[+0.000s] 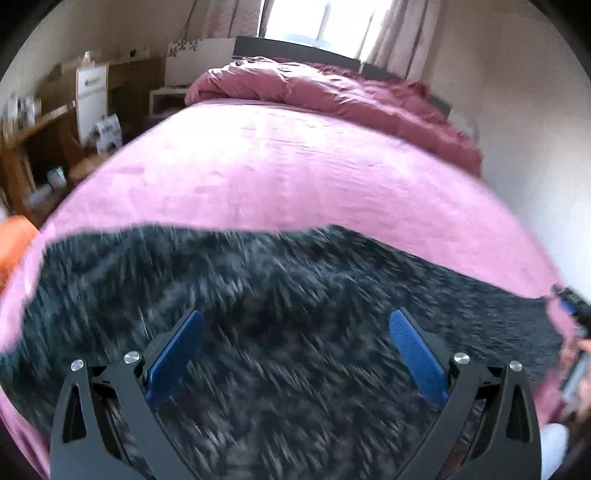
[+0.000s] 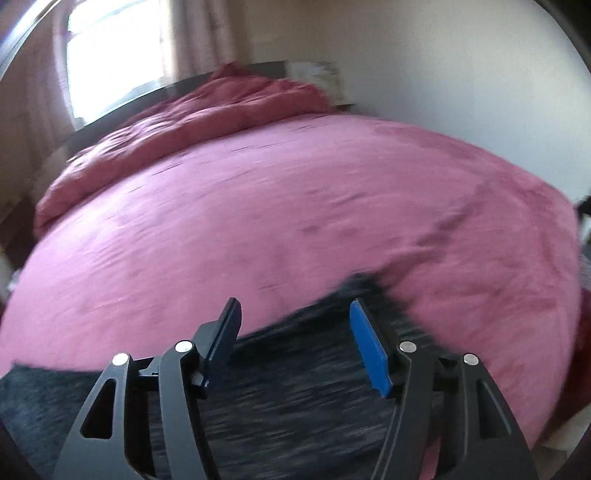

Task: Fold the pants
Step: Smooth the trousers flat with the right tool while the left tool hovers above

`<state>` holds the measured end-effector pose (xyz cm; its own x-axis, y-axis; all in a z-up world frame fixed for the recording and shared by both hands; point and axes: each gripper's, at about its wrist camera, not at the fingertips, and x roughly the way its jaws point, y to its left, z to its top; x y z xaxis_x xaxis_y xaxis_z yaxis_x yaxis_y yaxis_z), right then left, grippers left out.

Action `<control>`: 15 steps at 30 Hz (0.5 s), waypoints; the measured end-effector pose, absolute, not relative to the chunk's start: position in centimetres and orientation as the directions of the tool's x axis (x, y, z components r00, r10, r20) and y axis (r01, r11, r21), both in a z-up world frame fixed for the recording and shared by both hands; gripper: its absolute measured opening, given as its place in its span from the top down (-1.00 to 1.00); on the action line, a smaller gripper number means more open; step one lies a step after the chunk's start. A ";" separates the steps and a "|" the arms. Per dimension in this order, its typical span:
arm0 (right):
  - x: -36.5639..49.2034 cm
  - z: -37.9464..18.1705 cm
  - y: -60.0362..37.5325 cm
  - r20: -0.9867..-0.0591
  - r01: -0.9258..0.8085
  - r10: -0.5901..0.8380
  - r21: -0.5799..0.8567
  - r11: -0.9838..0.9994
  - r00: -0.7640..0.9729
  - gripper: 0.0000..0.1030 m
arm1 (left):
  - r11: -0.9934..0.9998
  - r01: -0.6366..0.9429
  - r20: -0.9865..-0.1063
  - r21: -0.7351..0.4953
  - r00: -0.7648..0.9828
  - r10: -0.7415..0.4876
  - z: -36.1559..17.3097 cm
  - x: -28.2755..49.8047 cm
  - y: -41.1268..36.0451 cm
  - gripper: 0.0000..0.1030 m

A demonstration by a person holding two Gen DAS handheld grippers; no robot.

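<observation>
Dark grey mottled pants point(image 1: 280, 302) lie spread across the near part of a pink bed point(image 1: 280, 170). My left gripper point(image 1: 295, 321) is open and empty, hovering over the middle of the fabric. In the right wrist view the pants point(image 2: 295, 387) lie under my right gripper point(image 2: 295, 310), which is open and empty near the fabric's far edge. The pink bed point(image 2: 258, 206) stretches beyond it. The right gripper point(image 1: 570, 306) also shows at the right edge of the left wrist view. Both views are blurred by motion.
A crumpled darker pink duvet point(image 1: 325, 88) is heaped at the head of the bed below a window point(image 1: 317, 18). Wooden shelves and a desk point(image 1: 40, 125) stand left of the bed. A wall point(image 2: 443, 59) runs along the right side.
</observation>
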<state>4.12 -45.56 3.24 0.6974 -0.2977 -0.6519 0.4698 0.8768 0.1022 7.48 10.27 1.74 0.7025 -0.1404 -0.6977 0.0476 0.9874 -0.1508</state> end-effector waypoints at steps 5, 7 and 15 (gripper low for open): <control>9.1 3.1 -33.9 -0.674 0.063 0.132 0.256 0.965 0.727 -0.05 | 1.000 0.002 -0.743 -0.024 0.669 -0.019 -0.3 10.3 9.8 -0.96; 10.7 2.8 -28.6 -0.674 -0.085 0.257 0.277 0.957 0.693 -0.05 | 0.999 -0.021 -0.767 -0.048 0.641 -0.023 -2.0 10.3 10.3 -0.96; 18.6 -0.2 -11.0 -0.767 -0.360 0.410 0.249 0.899 0.493 -0.05 | 0.999 -0.007 -0.723 -0.042 0.691 -0.025 -4.0 8.4 10.4 -0.96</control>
<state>18.61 -10.98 -0.21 0.4934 0.4101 -0.7670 -0.3602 0.8990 0.2489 8.37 10.37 -4.04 0.6906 -0.0255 -0.7228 -0.0070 0.9991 -0.0419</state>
